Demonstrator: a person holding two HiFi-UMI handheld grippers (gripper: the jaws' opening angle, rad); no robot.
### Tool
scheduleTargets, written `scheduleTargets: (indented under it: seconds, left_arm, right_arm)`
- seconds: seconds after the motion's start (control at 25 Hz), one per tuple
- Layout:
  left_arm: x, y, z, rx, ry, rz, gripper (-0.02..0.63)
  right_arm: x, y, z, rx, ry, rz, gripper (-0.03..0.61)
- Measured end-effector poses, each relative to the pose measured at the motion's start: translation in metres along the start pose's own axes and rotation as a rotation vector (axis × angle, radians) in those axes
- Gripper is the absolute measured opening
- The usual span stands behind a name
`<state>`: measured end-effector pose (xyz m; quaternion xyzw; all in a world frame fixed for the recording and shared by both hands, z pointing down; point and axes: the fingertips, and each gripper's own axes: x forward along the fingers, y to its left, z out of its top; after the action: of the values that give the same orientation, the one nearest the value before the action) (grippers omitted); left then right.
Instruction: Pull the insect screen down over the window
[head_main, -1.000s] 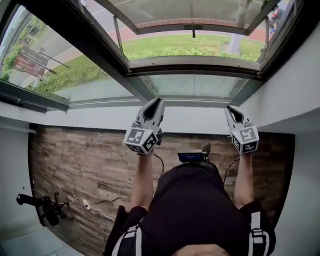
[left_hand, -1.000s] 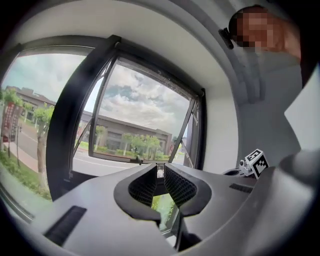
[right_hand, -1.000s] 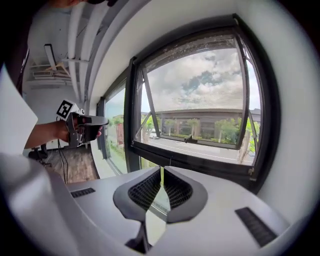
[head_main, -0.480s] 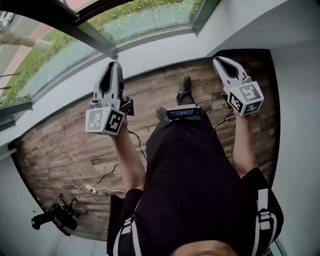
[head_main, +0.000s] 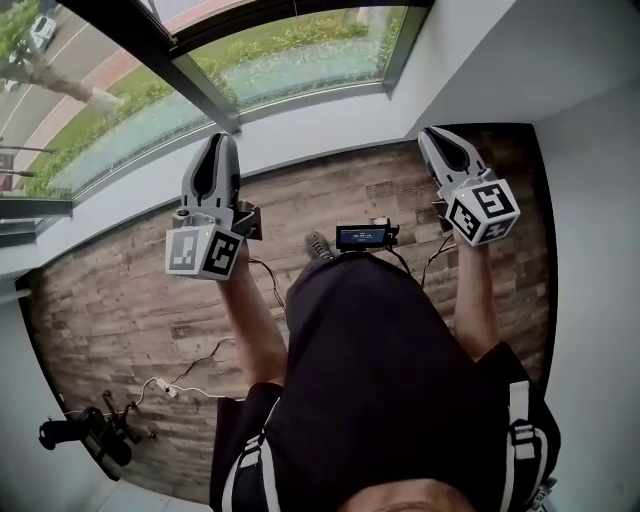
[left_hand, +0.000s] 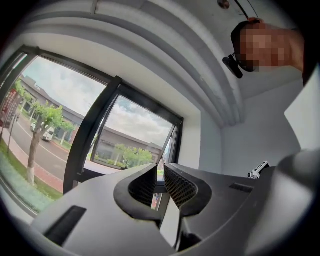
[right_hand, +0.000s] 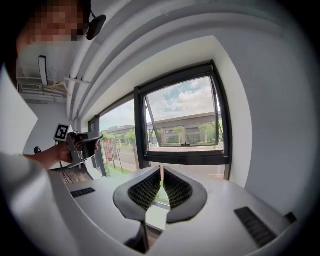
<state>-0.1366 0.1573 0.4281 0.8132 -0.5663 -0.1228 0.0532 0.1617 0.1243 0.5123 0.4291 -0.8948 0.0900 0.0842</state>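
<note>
The window (head_main: 290, 55) runs across the upper left of the head view, dark-framed, with grass, trees and a road behind the glass. The insect screen cannot be told apart from the frame in any view. Below the glass is a white sill, then a wood-plank floor (head_main: 130, 310) with a cable (head_main: 200, 355) trailing across it.

The left hand-held gripper (head_main: 221, 140) is held up in the air, pointing towards the window. In its own view its jaws are drawn to a thin slit with nothing between them. At the person's waist sits a small lit screen (head_main: 360, 237).

The right hand-held gripper (head_main: 432, 133) is raised near the white wall (head_main: 560, 60) – jaws likewise closed and empty. Its view faces a window pane (right_hand: 182, 120) tilted open outward.
</note>
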Motion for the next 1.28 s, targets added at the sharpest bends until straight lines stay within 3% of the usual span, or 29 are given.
scheduleTargets:
  seconds: [0.12,0.32,0.56,0.72,0.92,1.08,1.28]
  left_arm:
    - [-0.006,-0.048,-0.006,0.010,0.023,-0.018,0.046]
    - [-0.033,-0.127,-0.018,0.034,0.055,-0.052,0.046]
    - [-0.078,-0.175,-0.015,0.065,0.107,-0.046,0.046]
    - [-0.092,-0.190,-0.021,0.047,0.110,-0.038,0.046]
    - [-0.096,-0.203,-0.014,0.038,0.093,-0.093,0.046]
    - [-0.109,-0.208,-0.002,0.016,0.046,-0.143,0.046]
    - [-0.166,-0.188,0.026,-0.049,-0.048,-0.155,0.046]
  right_arm:
    - [-0.047,-0.012,-0.006,0.070,-0.037,0.006,0.020]
    - [-0.124,-0.037,-0.035,0.275,-0.129,0.047,0.020]
    - [-0.176,-0.029,-0.056,0.384,-0.190,0.083,0.020]
    - [-0.197,-0.016,-0.061,0.380,-0.219,0.090,0.018]
    - [-0.216,0.007,-0.051,0.310,-0.247,0.065,0.014]
    - [-0.229,0.017,-0.043,0.265,-0.272,0.023,0.011]
    - [-0.237,0.060,-0.040,0.230,-0.262,-0.001,0.009]
